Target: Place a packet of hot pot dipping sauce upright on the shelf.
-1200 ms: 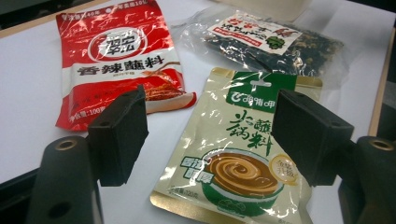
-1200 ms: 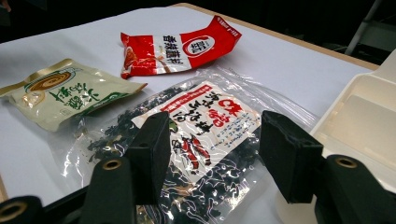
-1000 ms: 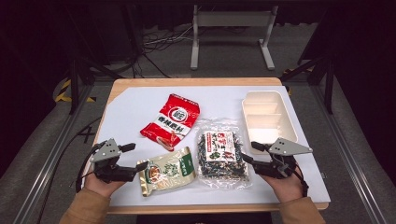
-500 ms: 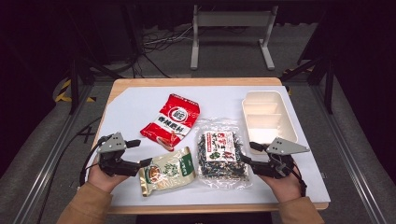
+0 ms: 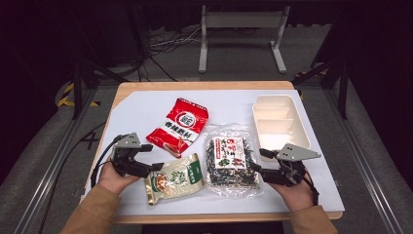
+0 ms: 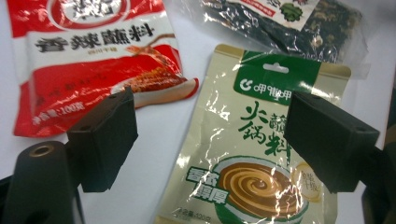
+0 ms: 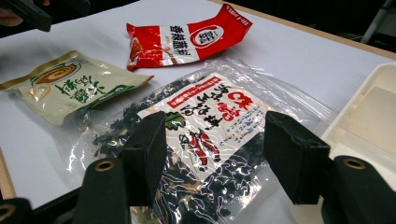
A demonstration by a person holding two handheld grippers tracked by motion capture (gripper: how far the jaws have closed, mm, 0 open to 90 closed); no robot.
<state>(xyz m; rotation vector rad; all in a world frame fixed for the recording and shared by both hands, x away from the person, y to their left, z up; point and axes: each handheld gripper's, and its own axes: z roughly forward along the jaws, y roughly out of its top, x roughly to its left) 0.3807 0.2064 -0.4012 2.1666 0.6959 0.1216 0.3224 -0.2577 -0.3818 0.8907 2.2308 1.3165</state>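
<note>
Three packets lie on the white table top. A red sachet [image 5: 178, 126] [image 6: 93, 56] [image 7: 187, 39] is at the middle. A beige and green pouch [image 5: 174, 178] [image 6: 247, 154] [image 7: 70, 88] lies in front of it, and a clear bag of dark seaweed [image 5: 229, 158] [image 6: 299, 23] [image 7: 196, 135] to its right. My left gripper [image 5: 153, 157] [image 6: 215, 140] stands open at the pouch's left edge; its jaws have just been opening slightly, and the pads press on nothing. My right gripper [image 5: 257, 161] [image 7: 219, 154] is open at the seaweed bag's right edge.
A white compartment tray [image 5: 280, 131] [image 7: 369, 121] stands empty at the back right, just beyond my right gripper. The table's wooden front edge [image 5: 219, 217] runs close below both hands. Bare white surface [image 5: 141, 107] spreads behind the red sachet.
My left gripper has slid to the right, up to the beige and green pouch. The right gripper and the three packets have stayed where they were.
</note>
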